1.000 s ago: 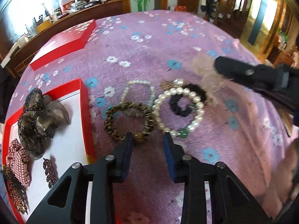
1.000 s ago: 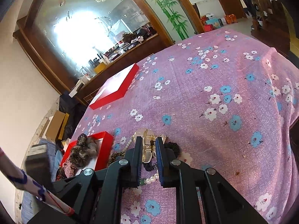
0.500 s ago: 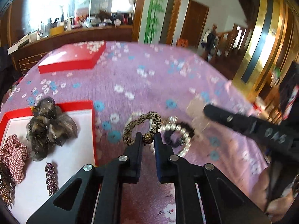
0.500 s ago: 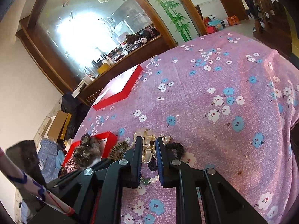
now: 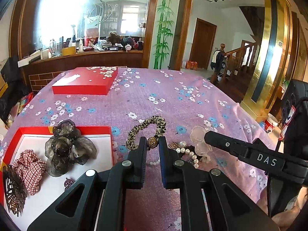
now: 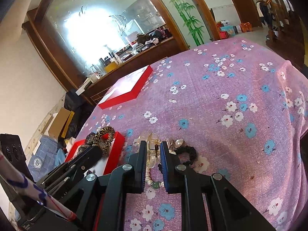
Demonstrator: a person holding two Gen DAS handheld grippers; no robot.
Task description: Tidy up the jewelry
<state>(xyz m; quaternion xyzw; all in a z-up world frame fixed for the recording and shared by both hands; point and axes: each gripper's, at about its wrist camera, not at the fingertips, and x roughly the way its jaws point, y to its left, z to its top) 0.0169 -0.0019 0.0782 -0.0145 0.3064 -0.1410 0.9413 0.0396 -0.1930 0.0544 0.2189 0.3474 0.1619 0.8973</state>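
My left gripper [image 5: 153,141] is shut on the gold bead of a leopard-print bracelet [image 5: 146,129] and holds it lifted above the purple flowered cloth; it also shows in the right wrist view [image 6: 105,134]. My right gripper [image 6: 152,146] is shut on a clear plastic hair clip [image 6: 152,150], which also shows in the left wrist view [image 5: 200,140]. A pearl bracelet [image 6: 151,179] and a black scrunchie [image 6: 187,152] lie under the right gripper. An open red box [image 5: 63,130] with a white floor sits at the left.
The box holds a brown flower hair piece [image 5: 67,148], a checked scrunchie [image 5: 28,167], a brown claw clip [image 5: 13,194] and a small leaf clip [image 5: 68,182]. The red lid [image 5: 86,81] lies at the far left of the table [image 5: 173,100].
My left gripper closed on the leopard bracelet's bead and lifted it off the cloth, tilting upward. My right gripper stayed shut on the clear clip, nearly still.
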